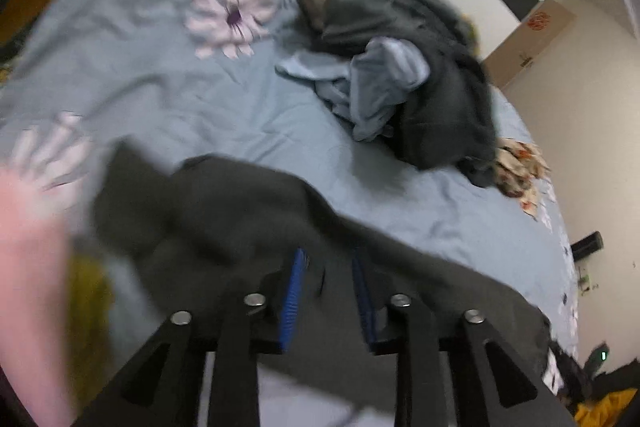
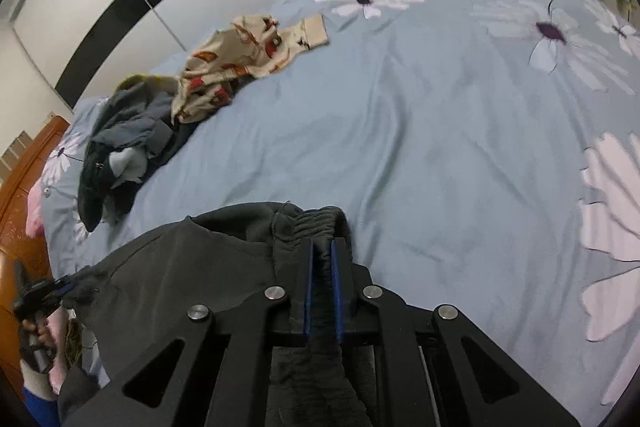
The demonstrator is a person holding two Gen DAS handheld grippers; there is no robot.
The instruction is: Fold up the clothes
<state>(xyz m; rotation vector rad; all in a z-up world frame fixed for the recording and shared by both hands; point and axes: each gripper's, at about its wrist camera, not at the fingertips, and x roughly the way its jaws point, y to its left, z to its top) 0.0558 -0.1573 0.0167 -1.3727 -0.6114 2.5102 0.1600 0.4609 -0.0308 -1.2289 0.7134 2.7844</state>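
Observation:
A dark grey garment [image 1: 224, 211] lies spread on the blue flowered bedspread [image 1: 160, 67], close in front of both grippers. My left gripper [image 1: 328, 255] hovers over one end of it with its blue pads apart; the cloth lies under and between them, and neither pad presses on it. In the right wrist view the same garment [image 2: 192, 267] shows its gathered elastic waistband. My right gripper [image 2: 324, 243] is shut on that waistband, with cloth bunched between the pads. The left gripper [image 2: 60, 287] shows there at the garment's far left corner, held by a hand.
A heap of dark and light-blue clothes [image 1: 420, 67] lies further back on the bed, with a cream patterned garment [image 2: 240, 51] beside it. A wooden headboard [image 2: 24, 167] and a pink pillow [image 2: 34, 211] border the left. The bedspread [image 2: 440, 127] runs out to the right.

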